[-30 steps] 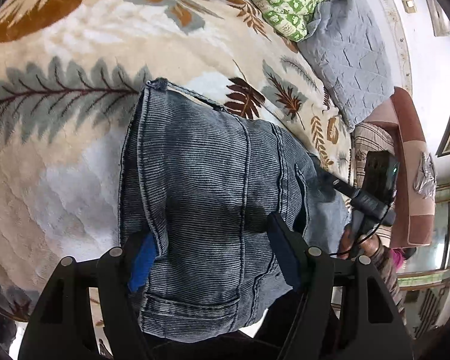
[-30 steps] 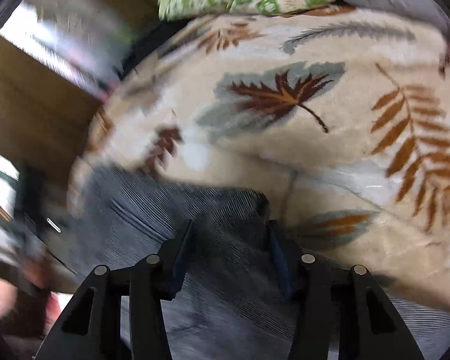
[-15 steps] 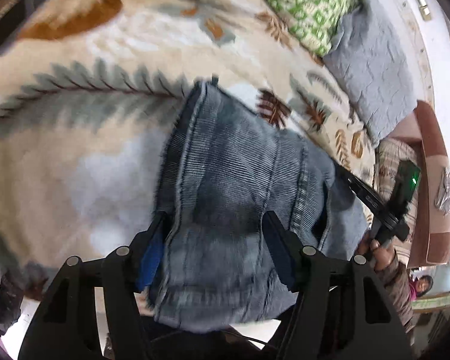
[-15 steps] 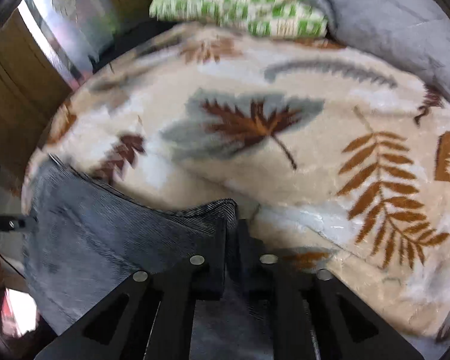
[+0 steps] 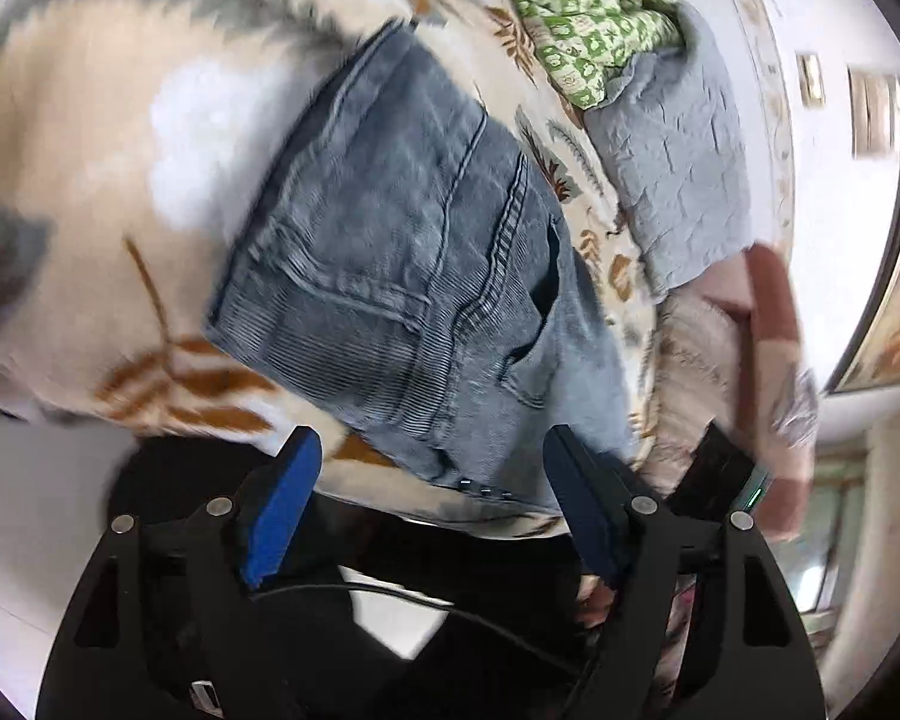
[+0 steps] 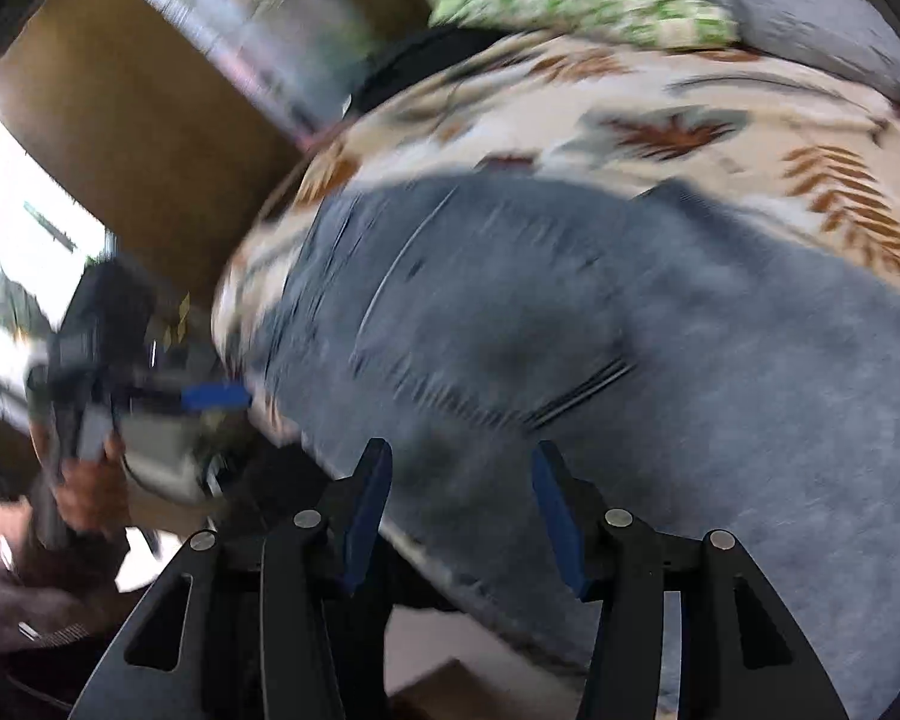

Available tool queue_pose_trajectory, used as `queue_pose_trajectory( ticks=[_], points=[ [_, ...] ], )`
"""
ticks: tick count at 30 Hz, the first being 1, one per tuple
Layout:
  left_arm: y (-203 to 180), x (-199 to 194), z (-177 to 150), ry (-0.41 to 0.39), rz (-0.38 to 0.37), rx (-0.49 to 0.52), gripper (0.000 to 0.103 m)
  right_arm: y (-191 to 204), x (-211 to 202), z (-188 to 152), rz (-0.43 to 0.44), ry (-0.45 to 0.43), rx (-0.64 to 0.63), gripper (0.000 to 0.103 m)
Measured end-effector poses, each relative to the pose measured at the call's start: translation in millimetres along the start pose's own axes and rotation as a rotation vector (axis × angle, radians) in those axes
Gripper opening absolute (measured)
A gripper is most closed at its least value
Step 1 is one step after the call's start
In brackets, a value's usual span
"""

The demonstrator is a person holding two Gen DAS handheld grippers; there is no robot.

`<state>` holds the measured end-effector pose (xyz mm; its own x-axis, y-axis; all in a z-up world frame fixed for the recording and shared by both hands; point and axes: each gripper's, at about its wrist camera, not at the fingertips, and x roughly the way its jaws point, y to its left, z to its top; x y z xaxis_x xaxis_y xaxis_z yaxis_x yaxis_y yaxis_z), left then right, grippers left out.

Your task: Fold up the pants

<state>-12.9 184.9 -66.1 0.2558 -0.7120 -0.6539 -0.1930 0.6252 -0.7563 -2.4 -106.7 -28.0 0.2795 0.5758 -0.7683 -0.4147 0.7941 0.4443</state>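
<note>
Bedspread [image 5: 90, 138] with a leaf print carries the folded jeans [image 5: 402, 252] near its front edge. Left gripper [image 5: 432, 474] and right gripper [image 6: 459, 504] hang just short of the denim, jaws opening, nothing between them. Best to smooth the fold flat before regripping.

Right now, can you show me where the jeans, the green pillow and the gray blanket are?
jeans [image 5: 390, 252], left wrist view, on the back pocket.
green pillow [image 5: 588, 6], left wrist view, on its checked cover.
gray blanket [image 5: 678, 168], left wrist view, on its quilted middle.
</note>
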Motion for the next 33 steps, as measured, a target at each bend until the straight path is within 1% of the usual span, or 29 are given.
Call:
queue_pose_trajectory(
  ticks=[2, 4, 6, 7, 8, 9, 10, 11, 12, 13, 14, 15, 16, 17, 18, 19, 20, 21, 22, 24, 27, 29, 30, 33],
  points=[
    [-1, 1, 2, -0.016, -0.007, -0.022, 0.076, 20, 13, -7, -0.008, 0.034, -0.074, 0.051],
    [-1, 4, 8, -0.029, 0.0, -0.033, 0.076, 35, 20, -14, -0.018, 0.044, -0.132, 0.051],
    [-1, 9, 12, -0.036, 0.017, -0.047, 0.074, 47, 30, -18, -0.053, 0.045, -0.199, 0.051],
    [-1, 12, 15, -0.031, 0.027, -0.052, 0.058, 50, 36, -18, -0.068, 0.046, -0.215, 0.05],
    [-2, 14, 16, -0.028, 0.043, -0.053, 0.044, 50, 40, -18, -0.062, 0.051, -0.217, 0.045],
    [-5, 15, 16, -0.026, 0.064, -0.044, 0.017, 51, 41, -19, -0.049, 0.053, -0.209, 0.039],
    [-8, 13, 16, -0.031, 0.088, -0.028, 0.015, 52, 39, -20, -0.02, 0.052, -0.197, 0.028],
    [-7, 12, 16, -0.038, 0.113, -0.021, 0.015, 54, 38, -22, 0.014, 0.057, -0.189, 0.027],
    [-5, 12, 17, -0.043, 0.161, -0.017, 0.015, 55, 41, -25, 0.012, 0.068, -0.192, 0.027],
    [1, 17, 18, -0.032, 0.194, -0.024, 0.015, 54, 47, -27, -0.001, 0.091, -0.193, 0.027],
    [8, 22, 18, -0.014, 0.204, -0.053, 0.015, 51, 51, -28, -0.002, 0.103, -0.181, 0.027],
    [14, 24, 18, -0.01, 0.188, -0.089, 0.015, 46, 52, -28, 0.012, 0.104, -0.15, 0.026],
    [15, 22, 17, -0.015, 0.169, -0.093, 0.016, 41, 50, -28, 0.034, 0.1, -0.115, 0.027],
    [12, 18, 14, -0.012, 0.157, -0.072, 0.016, 36, 44, -26, 0.054, 0.086, -0.077, 0.03],
    [6, 13, 11, -0.005, 0.149, -0.031, 0.016, 31, 35, -26, 0.062, 0.065, -0.049, 0.03],
    [-2, 8, 5, -0.004, 0.143, 0.019, 0.017, 22, 22, -26, 0.06, 0.035, -0.014, 0.032],
    [-11, 4, -1, 0.002, 0.138, 0.079, 0.021, 11, 9, -27, 0.055, 0.005, 0.024, 0.038],
    [-21, 0, -9, 0.019, 0.127, 0.147, 0.033, -7, -9, -30, 0.031, -0.04, 0.087, 0.042],
    [-31, -3, -16, 0.032, 0.115, 0.195, 0.051, -26, -26, -35, 0.002, -0.083, 0.156, 0.049],
    [-51, -7, -29, 0.033, 0.117, 0.279, 0.064, -66, -62, -53, -0.043, -0.178, 0.299, 0.051],
    [-88, 6, -37, 0.055, 0.159, 0.397, 0.066, -136, -131, -105, -0.141, -0.352, 0.555, 0.051],
    [-111, 21, -37, 0.077, 0.174, 0.453, 0.069, -172, -176, -148, -0.221, -0.462, 0.7, 0.055],
    [-122, 32, -36, 0.097, 0.183, 0.485, 0.071, -185, -195, -170, -0.253, -0.512, 0.759, 0.055],
    [-158, 72, -37, 0.169, 0.217, 0.57, 0.071, -212, -238, -230, -0.327, -0.626, 0.904, 0.059]
  ],
)
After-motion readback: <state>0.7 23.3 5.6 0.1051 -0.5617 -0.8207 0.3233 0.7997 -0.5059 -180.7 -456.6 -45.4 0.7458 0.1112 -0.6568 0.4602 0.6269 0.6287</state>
